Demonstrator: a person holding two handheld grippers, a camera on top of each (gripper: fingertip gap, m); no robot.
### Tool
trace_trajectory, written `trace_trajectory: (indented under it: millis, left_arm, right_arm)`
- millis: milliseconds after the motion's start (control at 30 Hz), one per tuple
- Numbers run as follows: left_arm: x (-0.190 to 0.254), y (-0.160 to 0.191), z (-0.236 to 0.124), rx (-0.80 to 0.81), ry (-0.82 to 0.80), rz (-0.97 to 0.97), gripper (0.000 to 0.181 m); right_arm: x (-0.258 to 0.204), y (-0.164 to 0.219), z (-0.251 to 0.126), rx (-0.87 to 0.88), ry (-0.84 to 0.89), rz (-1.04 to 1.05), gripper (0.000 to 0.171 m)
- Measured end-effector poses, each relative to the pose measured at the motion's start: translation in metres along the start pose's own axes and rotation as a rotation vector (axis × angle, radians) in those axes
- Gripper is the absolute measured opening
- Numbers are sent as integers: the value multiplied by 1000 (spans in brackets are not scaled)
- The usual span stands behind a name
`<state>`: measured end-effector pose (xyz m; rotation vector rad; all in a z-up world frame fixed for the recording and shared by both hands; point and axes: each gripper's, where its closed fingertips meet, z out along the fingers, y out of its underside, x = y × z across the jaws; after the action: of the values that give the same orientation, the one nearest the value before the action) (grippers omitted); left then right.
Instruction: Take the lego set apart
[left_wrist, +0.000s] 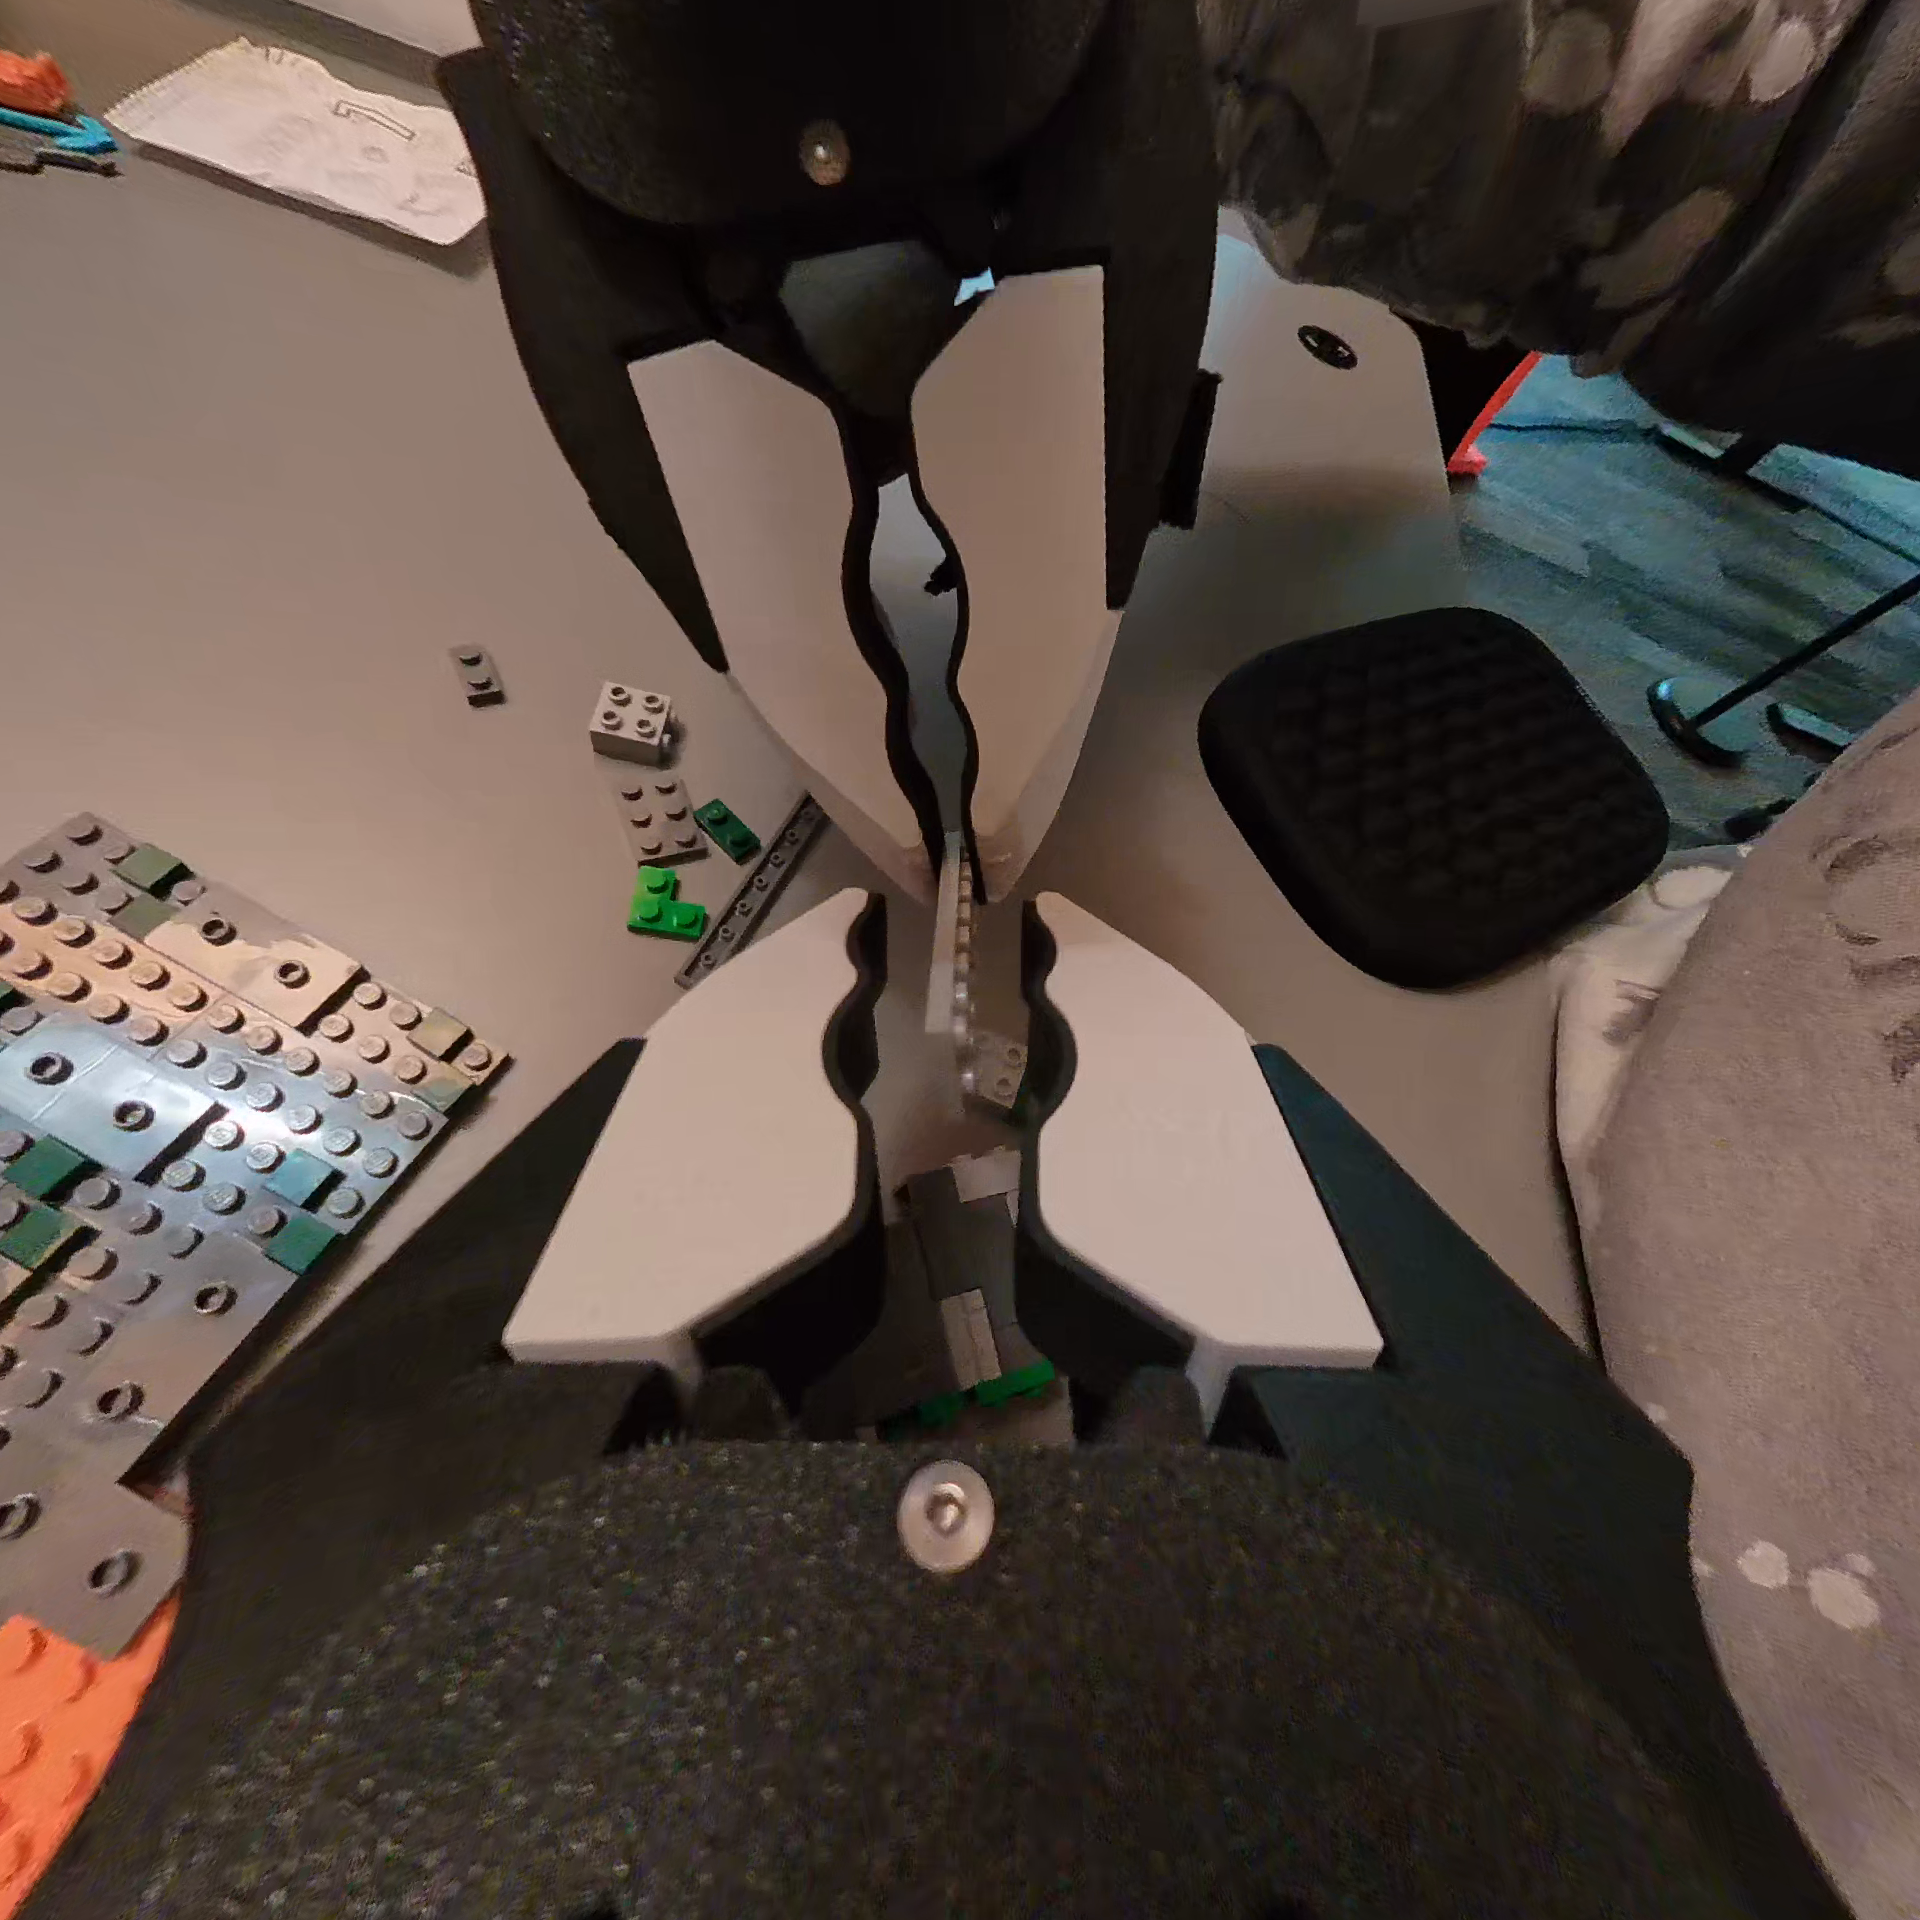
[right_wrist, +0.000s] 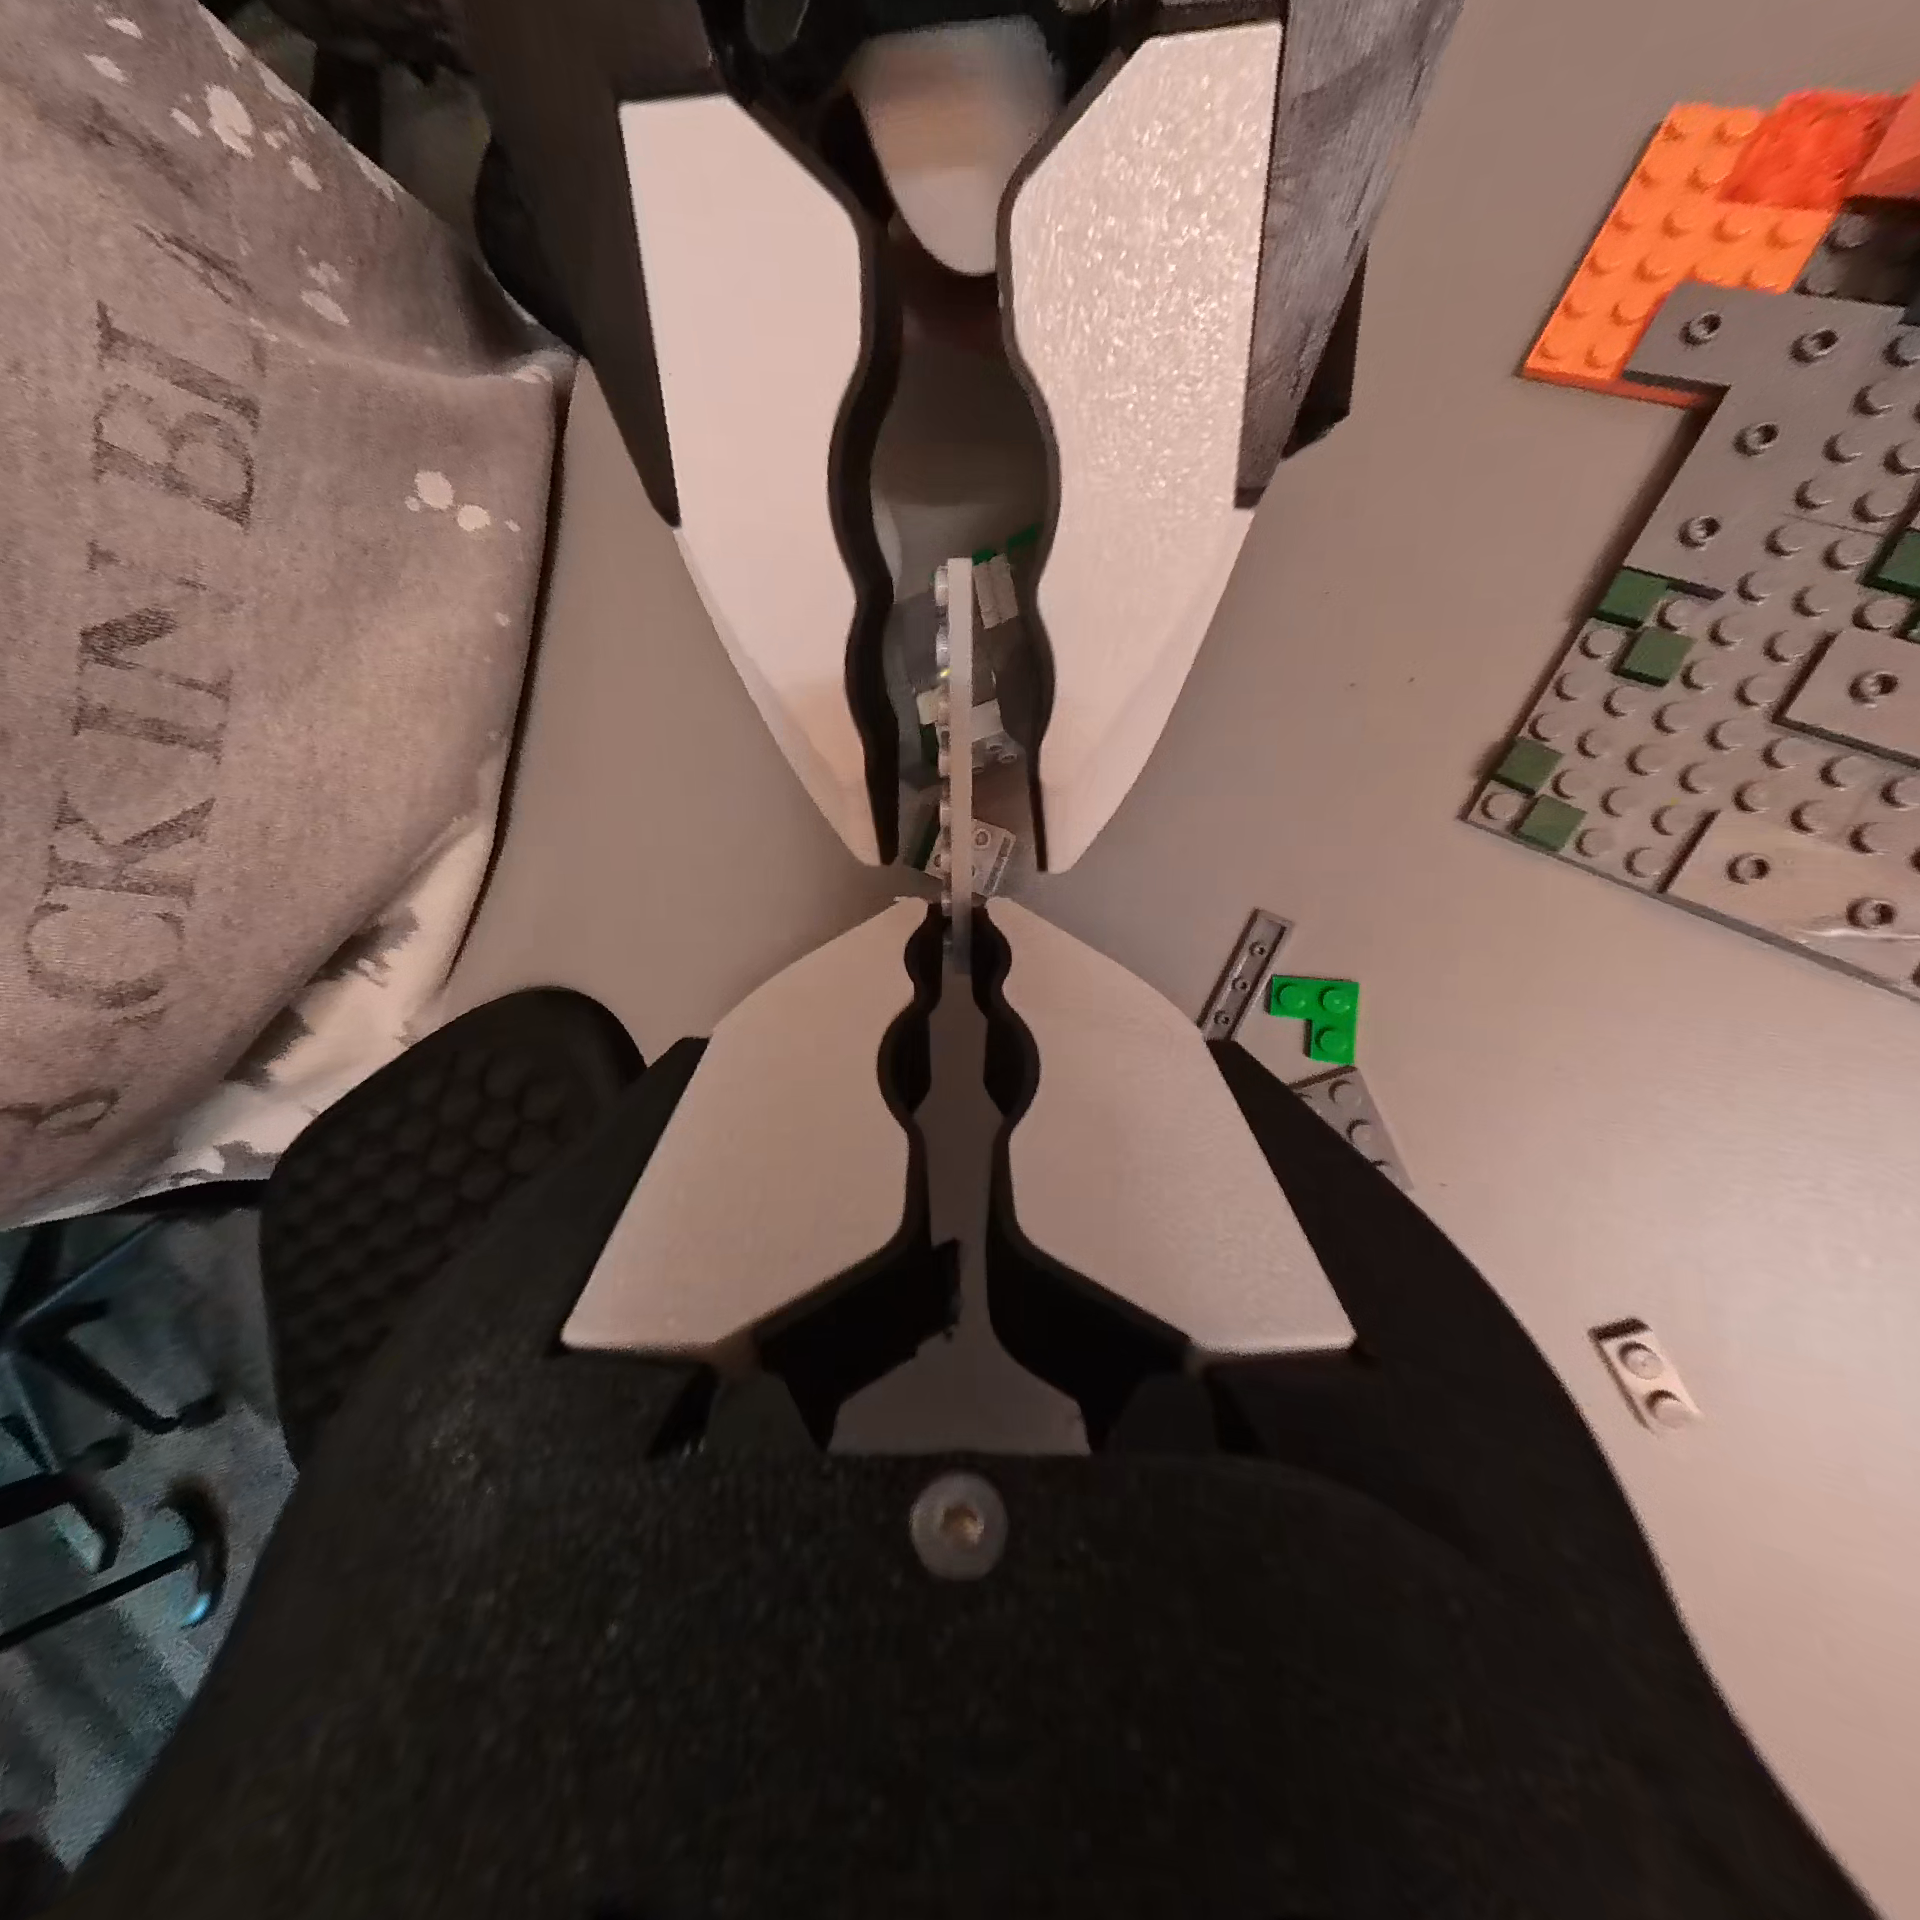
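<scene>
Well out over the table (left_wrist: 312, 499) edge, above the black chair seat (left_wrist: 1434, 800), both grippers meet tip to tip. The right gripper (right_wrist: 961, 920) pinches one end of a thin grey lego plate (left_wrist: 951, 956); the left gripper (left_wrist: 956, 914) clamps the studded assembly.

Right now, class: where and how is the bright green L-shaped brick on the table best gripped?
Grip the green L-shaped brick from straight above, jaws closing across one arm's flat side walls. It lies flat, studs up, so only the thin edges give purchase; the grey strip crowds one side.
</scene>
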<state>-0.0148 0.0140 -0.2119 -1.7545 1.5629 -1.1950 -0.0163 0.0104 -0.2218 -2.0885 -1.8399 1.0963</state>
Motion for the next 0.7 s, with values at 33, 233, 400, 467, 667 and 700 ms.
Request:
trace_trajectory:
  millis: [33,233,400,467,667,700]
  left_arm:
    - [0,0,1,5,3,-6,24]
    - [-6,-1,0,53,9,-97,5]
    - [-5,0,0,48,-1,-63,9]
    - [-3,-1,0,60,15,-75,18]
    - [-5,-1,0,47,24,-103,5]
    - [-5,-1,0,51,22,-92,5]
  right_arm:
    - [0,0,-1,-2,-8,7,5]
    - [7,-4,-9,31,-28,47,5]
    - [6,-4,-6,41,-42,39,5]
    - [8,-1,-6,39,-41,42,5]
    - [6,-1,-6,46,-49,31,5]
    - [6,-1,-5,49,-50,31,5]
